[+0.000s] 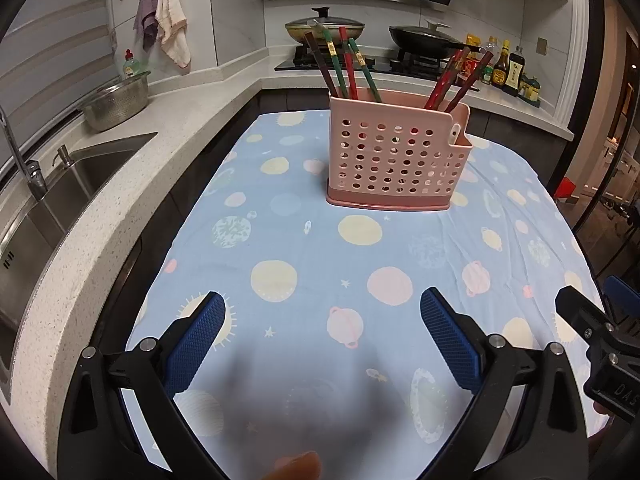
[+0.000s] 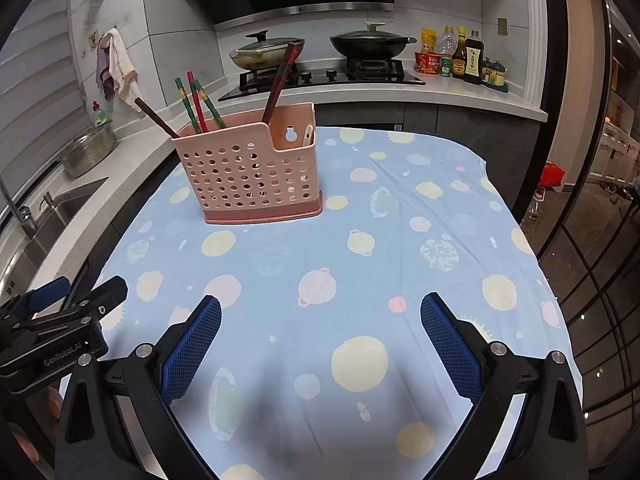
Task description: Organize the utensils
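Observation:
A pink perforated utensil holder (image 1: pixel 394 158) (image 2: pixel 252 178) stands upright on the table with the blue planet-print cloth (image 1: pixel 304 240) (image 2: pixel 400 240). Several red, green and brown chopsticks (image 1: pixel 346 64) (image 2: pixel 196 102) lean in its left compartment, and more red-brown chopsticks (image 1: pixel 456 78) (image 2: pixel 280 78) in its right part. A white utensil (image 1: pixel 455 134) (image 2: pixel 308 136) sits in the small side pocket. My left gripper (image 1: pixel 322 312) hangs open over the near cloth, holding nothing. My right gripper (image 2: pixel 320 316) is open too, equally empty. Each shows at the edge of the other's view.
A speckled counter with a steel sink (image 1: pixel 60 192) and a metal colander (image 1: pixel 116 102) runs along the left. At the back are a stove with two lidded pans (image 2: pixel 272 52) (image 2: pixel 370 44) and sauce bottles (image 2: pixel 464 58). Towels (image 1: pixel 168 20) hang on the wall.

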